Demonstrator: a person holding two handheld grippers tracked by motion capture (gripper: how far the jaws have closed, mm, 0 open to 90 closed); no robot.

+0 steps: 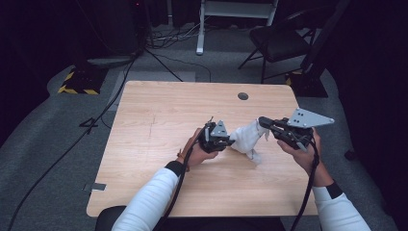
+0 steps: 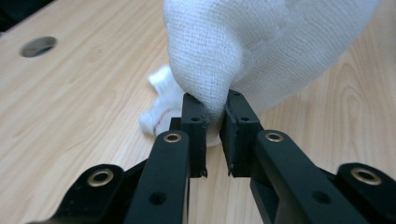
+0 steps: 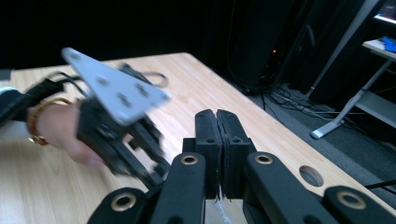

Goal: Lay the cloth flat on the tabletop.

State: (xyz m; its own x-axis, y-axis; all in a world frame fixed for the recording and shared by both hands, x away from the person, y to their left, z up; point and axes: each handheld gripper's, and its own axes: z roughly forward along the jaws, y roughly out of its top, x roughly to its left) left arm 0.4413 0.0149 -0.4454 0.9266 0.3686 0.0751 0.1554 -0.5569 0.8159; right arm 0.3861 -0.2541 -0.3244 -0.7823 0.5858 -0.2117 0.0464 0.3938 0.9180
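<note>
L gripper [image 1: 230, 140] and R gripper [image 1: 263, 122] hold a white cloth [image 1: 248, 137] between them, lifted over the table [image 1: 159, 125], right of centre. L jaws nipped tight on a fold of cloth [image 2: 261, 51], pads pressing weave, small gap left between them. R jaws fully together [image 3: 217, 116]; in the high view the cloth's top end meets their tips, but can't tell if any fabric is actually pinched. Cloth's lower tail [image 2: 161, 105] trails down to the wood. Plenty of bare table to the left and far side; cable hole [image 1: 243, 96] near far edge. R hand sits close to the table's right edge. Chair [image 1: 279, 41] beyond on the floor.
</note>
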